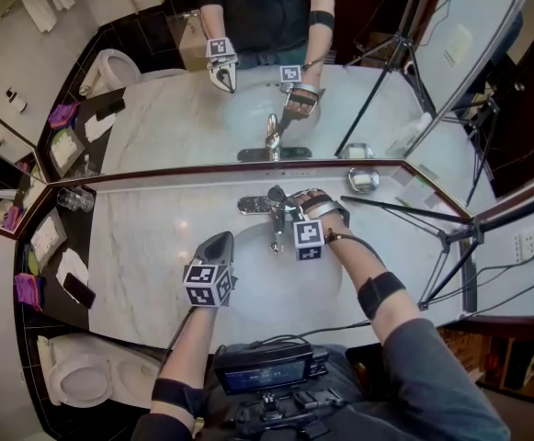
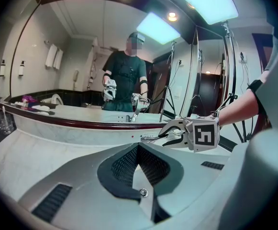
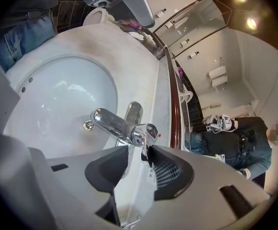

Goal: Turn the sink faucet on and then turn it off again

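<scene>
A chrome faucet (image 1: 277,231) stands at the back of the white basin (image 1: 248,292), its spout (image 3: 111,122) reaching over the bowl. No water shows at the spout. My right gripper (image 1: 285,208) comes down on the faucet from the right. The handle end (image 3: 139,137) lies between its fingertips, and my right gripper (image 3: 139,152) is shut on it. In the left gripper view the same gripper (image 2: 170,131) holds the chrome part (image 2: 150,139). My left gripper (image 1: 221,239) hangs over the basin's left side, shut and empty; its closed tips (image 2: 138,147) point at the mirror.
A mirror (image 1: 358,26) runs behind the marble counter (image 1: 147,246). A metal soap dish (image 1: 363,179) sits at the back right and glasses (image 1: 75,198) at the back left. A tripod (image 1: 450,237) stands to the right, and a toilet (image 1: 78,375) and a phone (image 1: 78,289) to the left.
</scene>
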A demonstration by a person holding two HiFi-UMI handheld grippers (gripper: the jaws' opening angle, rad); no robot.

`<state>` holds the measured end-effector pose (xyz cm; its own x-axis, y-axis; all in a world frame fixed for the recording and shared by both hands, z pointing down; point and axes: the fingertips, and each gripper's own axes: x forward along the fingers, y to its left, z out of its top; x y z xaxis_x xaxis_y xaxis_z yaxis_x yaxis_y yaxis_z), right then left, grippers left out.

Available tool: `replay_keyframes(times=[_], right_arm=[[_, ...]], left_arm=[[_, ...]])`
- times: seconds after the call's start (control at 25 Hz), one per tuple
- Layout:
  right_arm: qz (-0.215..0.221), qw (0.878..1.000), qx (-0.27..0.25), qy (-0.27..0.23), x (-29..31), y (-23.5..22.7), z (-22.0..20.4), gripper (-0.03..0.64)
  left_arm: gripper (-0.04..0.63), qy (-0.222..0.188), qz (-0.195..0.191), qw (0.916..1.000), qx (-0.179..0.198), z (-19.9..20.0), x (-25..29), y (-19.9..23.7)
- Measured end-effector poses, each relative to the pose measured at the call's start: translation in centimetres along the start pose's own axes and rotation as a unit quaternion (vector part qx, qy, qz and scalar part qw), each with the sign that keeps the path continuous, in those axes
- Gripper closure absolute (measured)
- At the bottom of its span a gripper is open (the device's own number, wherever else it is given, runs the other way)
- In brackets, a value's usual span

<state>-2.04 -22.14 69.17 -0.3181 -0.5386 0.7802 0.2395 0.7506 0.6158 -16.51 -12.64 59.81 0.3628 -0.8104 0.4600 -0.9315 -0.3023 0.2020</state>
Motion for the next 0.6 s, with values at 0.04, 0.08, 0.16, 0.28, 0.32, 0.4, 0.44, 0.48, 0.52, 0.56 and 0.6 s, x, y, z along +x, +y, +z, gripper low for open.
replay_keyframes(times=[0.04, 0.08, 0.16, 0.28, 0.32, 0.4, 0.44, 0.48, 0.52, 0.56, 0.6], right_arm=[[-0.001, 1.0, 0.002, 0.001, 0.0, 0.06, 0.0, 0.459], [-0.002, 1.0, 0.004, 0.003, 0.0, 0.1, 0.0, 0.459], [-0.004, 1.0, 0.007, 0.005, -0.04, 0.15, 0.03, 0.46], [-0.006, 1.0, 0.01, 0.009, -0.04, 0.33, 0.01, 0.46], [-0.006, 1.0, 0.011, 0.01, -0.04, 0.38, -0.03, 0.462], [-0.007, 1.0, 0.014, 0.012, -0.05, 0.42, -0.07, 0.462], [-0.007, 1.0, 0.015, 0.013, -0.05, 0.44, -0.07, 0.462], [-0.007, 1.0, 0.015, 0.014, -0.05, 0.49, -0.11, 0.462], [-0.006, 1.0, 0.015, 0.016, -0.06, 0.54, -0.16, 0.463], [-0.005, 1.0, 0.015, 0.016, -0.07, 0.6, -0.2, 0.465], [-0.003, 1.0, 0.015, 0.017, -0.07, 0.69, -0.25, 0.468]], left_arm=[[0.595, 0.0, -0.001, 1.0, 0.001, 0.1, 0.05, -0.04], [0.595, 0.0, -0.002, 1.0, 0.001, 0.18, 0.06, -0.06], [0.595, 0.001, -0.003, 1.0, 0.002, 0.25, 0.07, -0.13], [0.595, 0.0, -0.004, 1.0, 0.002, 0.19, 0.08, -0.17], [0.595, 0.0, -0.004, 1.0, 0.002, 0.21, 0.08, -0.16], [0.595, 0.0, -0.003, 1.0, 0.002, 0.24, 0.05, -0.1], [0.595, 0.0, -0.003, 1.0, 0.002, 0.22, 0.03, -0.07], [0.595, 0.0, -0.003, 1.0, 0.002, 0.2, 0.02, -0.08], [0.595, 0.0, -0.003, 1.0, 0.001, 0.16, 0.02, -0.1], [0.595, 0.0, -0.002, 1.0, 0.001, 0.12, 0.02, -0.13], [0.595, 0.0, -0.002, 1.0, 0.001, 0.1, 0.01, -0.16]])
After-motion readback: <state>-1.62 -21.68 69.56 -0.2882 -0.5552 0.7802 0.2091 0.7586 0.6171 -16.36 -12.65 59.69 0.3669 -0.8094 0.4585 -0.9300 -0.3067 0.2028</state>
